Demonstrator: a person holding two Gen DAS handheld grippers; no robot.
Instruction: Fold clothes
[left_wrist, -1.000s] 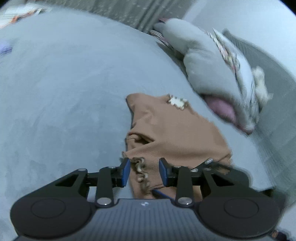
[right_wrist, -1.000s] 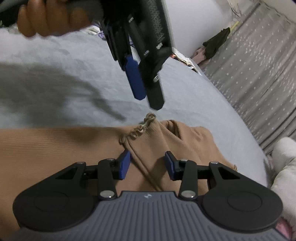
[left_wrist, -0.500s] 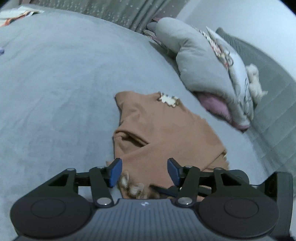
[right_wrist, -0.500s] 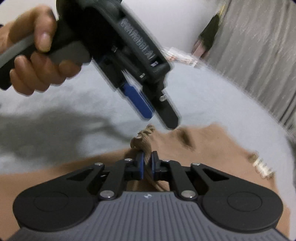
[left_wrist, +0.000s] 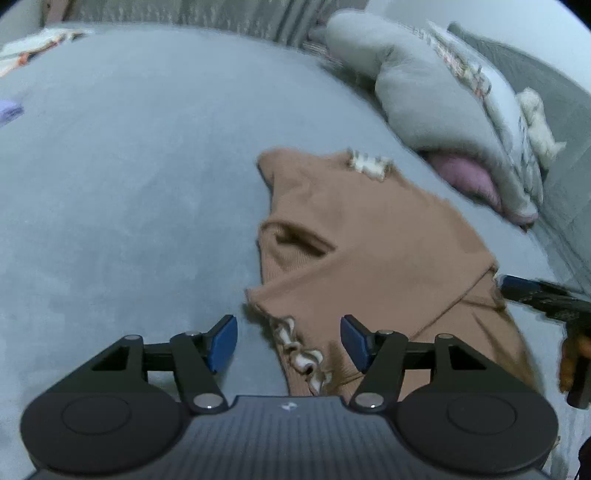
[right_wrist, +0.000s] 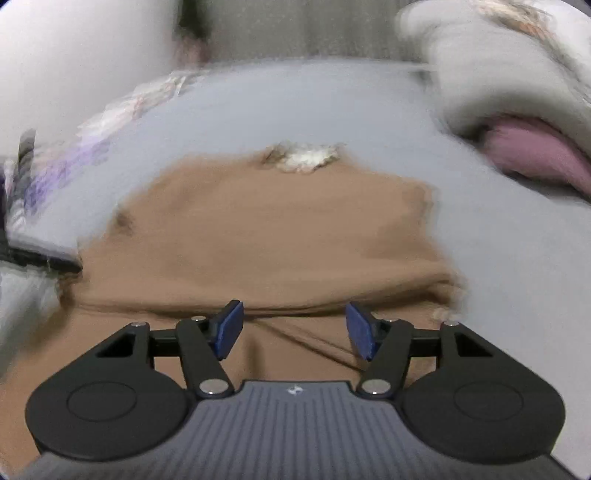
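Observation:
A brown ribbed garment (left_wrist: 369, 240) lies partly folded on the grey-blue bed, with a cream collar patch (left_wrist: 369, 164) at its far end and a frilled cuff (left_wrist: 303, 354) near me. My left gripper (left_wrist: 288, 341) is open and empty, jaws wide apart over the frilled cuff. In the right wrist view the same garment (right_wrist: 277, 229) fills the middle, collar patch (right_wrist: 306, 158) at the far edge. My right gripper (right_wrist: 293, 330) is open and empty just above a fold of the cloth. Its tip also shows in the left wrist view (left_wrist: 535, 291).
A grey pillow or bundled duvet with a pink lining (left_wrist: 443, 96) lies at the bed's far right; it also shows in the right wrist view (right_wrist: 524, 147). Papers (left_wrist: 33, 48) lie at the far left. Grey curtains hang behind the bed.
The right gripper, shut on the garment half a second ago, has opened and swung round to face the collar. The left gripper has opened wider and drawn back from the cuff.

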